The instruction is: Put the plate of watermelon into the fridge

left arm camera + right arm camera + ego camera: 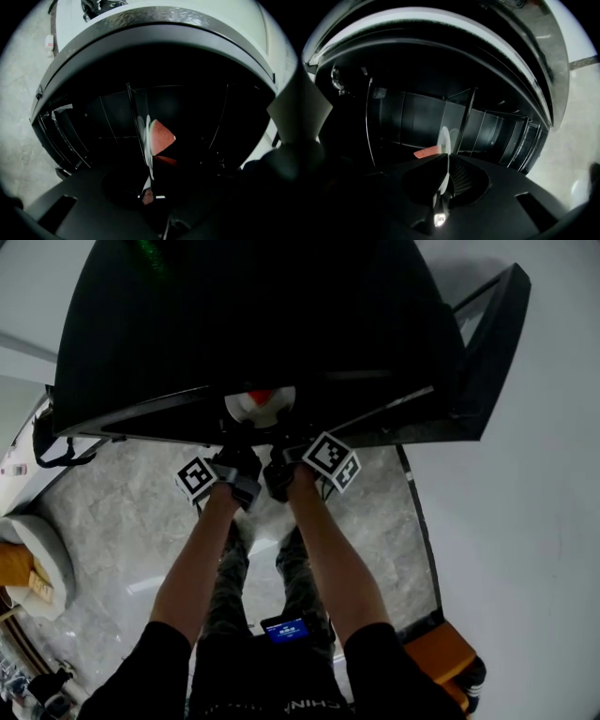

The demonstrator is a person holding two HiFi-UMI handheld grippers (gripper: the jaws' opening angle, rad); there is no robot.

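A white plate [260,406] with a red watermelon wedge [262,397] sits at the mouth of the black fridge [253,324]. Both grippers hold its near rim: the left gripper [240,463] and the right gripper [281,463] are side by side just below it. In the left gripper view the plate [148,145] shows edge-on with the watermelon [161,136] on its right face, and the left gripper [149,187] is shut on the rim. In the right gripper view the plate [444,140] stands edge-on with the watermelon [425,152] to its left, clamped by the right gripper [443,185].
The fridge door [492,343] stands open to the right. Dark shelves and wire racks [506,136] line the inside. Marble floor [131,521] lies below, with a pale cushioned seat [37,559] at the left and an orange object [441,652] at the lower right.
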